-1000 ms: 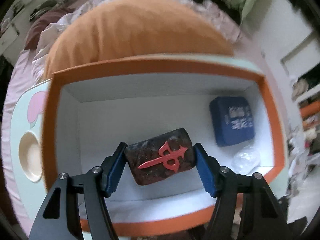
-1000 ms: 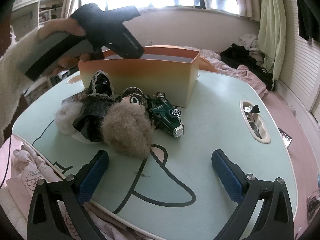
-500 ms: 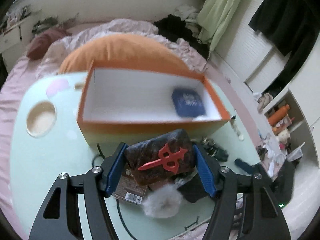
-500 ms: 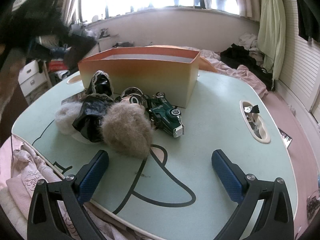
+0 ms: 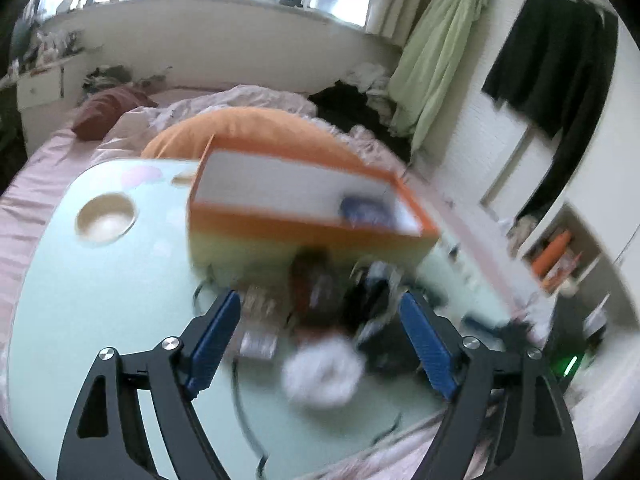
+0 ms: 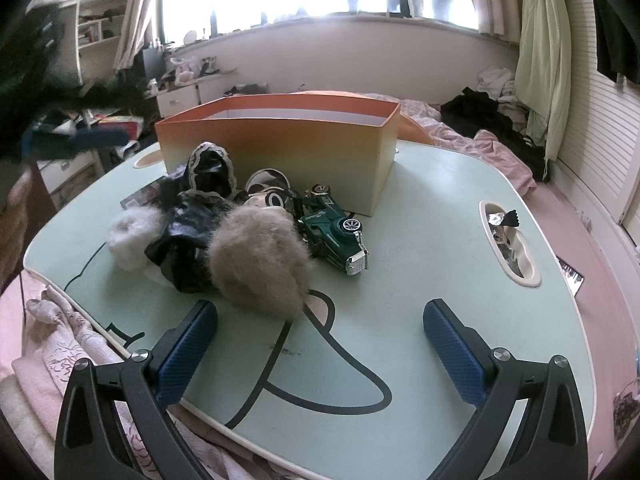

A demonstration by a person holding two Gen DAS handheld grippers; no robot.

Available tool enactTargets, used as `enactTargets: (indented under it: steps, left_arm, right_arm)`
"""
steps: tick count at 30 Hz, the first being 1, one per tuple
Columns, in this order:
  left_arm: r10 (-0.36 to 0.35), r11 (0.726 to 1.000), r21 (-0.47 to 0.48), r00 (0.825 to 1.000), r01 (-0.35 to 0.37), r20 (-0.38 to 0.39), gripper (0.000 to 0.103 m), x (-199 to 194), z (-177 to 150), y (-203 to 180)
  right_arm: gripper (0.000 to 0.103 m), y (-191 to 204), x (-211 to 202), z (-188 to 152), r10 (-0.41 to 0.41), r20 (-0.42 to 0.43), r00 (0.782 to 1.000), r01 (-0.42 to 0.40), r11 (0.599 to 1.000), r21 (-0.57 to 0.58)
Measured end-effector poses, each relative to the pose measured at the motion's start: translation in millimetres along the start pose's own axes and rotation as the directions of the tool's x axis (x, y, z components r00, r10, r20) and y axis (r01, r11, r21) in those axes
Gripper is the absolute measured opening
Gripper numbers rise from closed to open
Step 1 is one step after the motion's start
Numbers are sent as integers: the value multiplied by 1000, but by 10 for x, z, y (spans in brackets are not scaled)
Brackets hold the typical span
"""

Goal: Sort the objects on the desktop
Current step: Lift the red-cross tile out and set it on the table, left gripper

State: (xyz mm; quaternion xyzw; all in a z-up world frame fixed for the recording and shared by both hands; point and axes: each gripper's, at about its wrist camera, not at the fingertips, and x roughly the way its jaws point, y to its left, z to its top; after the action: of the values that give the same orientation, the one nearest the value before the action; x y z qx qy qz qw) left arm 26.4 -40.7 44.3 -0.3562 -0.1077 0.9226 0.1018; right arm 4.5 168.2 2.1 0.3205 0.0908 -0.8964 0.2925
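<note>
One pale green table point(image 6: 440, 208) amid pink bedding point(image 6: 496, 152); cluttered bedroom.

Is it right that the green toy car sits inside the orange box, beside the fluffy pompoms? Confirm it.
Not quite: the green toy car stands on the table in front of the orange box, not inside it. It is beside the fluffy pompoms, as the right wrist view shows.

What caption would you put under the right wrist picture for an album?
Open right hand-held gripper hovering over a pale green table, facing a toy car, fluffy balls and an orange box.
</note>
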Motion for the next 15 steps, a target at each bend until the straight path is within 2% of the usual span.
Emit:
enactTargets:
  steps: [3, 6, 9, 11, 13, 15]
  left_arm:
    - [88, 996, 4, 996, -88, 6, 82, 27, -289, 4]
    - [109, 993, -45, 994, -110, -19, 83, 136, -460, 67]
    - [121, 990, -68, 992, -122, -21, 83, 176, -422, 110]
    - [134, 990, -35, 990, -135, -32, 90, 219, -414, 56]
    - [166, 986, 17, 985, -165, -46, 90, 251, -436, -29]
    - [189, 981, 68, 980, -184, -62, 91, 284, -432, -121]
  right_arm:
    - [103, -7, 7, 25, -2, 0, 1000, 2, 1000, -1]
    - [103, -9, 3, 19, -1, 0, 1000, 1, 1000, -1]
    - [103, -25, 3, 20, -18, 2, 1000, 18, 1000, 12]
    - [103, -33, -4, 23, -29, 1, 1000, 29, 999, 21]
    - [102, -58, -19, 59, -23, 4, 1000, 23, 999, 31]
    - [95, -162, -49, 143, -23, 30, 999, 22, 999, 42]
